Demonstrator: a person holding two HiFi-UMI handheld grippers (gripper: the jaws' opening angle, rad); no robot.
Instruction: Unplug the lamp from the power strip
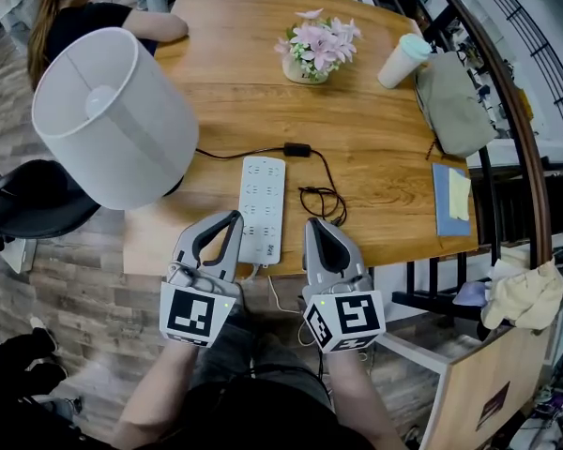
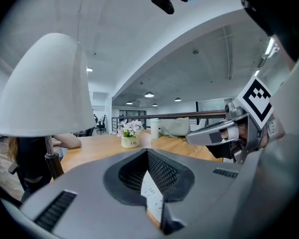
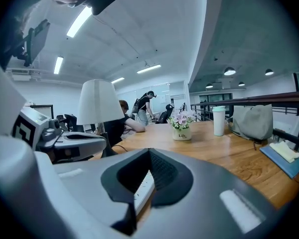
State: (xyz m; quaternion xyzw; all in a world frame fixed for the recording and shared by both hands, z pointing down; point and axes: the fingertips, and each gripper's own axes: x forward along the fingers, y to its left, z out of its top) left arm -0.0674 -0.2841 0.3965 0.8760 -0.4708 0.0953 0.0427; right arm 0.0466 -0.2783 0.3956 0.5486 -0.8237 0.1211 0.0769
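The lamp (image 1: 113, 115), with a wide white shade, stands at the table's left. Its black cord (image 1: 227, 155) runs right to a black plug (image 1: 296, 149) that sits at the far end of the white power strip (image 1: 263, 204). A loose coil of black cable (image 1: 321, 200) lies right of the strip. My left gripper (image 1: 233, 219) is at the table's near edge, just left of the strip, shut and empty. My right gripper (image 1: 312, 225) is just right of the strip, also shut and empty. The strip (image 2: 150, 190) shows past the closed left jaws, and the strip (image 3: 143, 185) shows past the right ones.
A flower pot (image 1: 316, 50), a pale cup (image 1: 402, 61) and a grey bag (image 1: 453, 101) stand at the far right of the wooden table (image 1: 375, 139). A blue notebook (image 1: 453, 198) lies at its right edge. A person (image 1: 84, 17) sits at the far left, and a black chair (image 1: 28, 204) stands beside the lamp.
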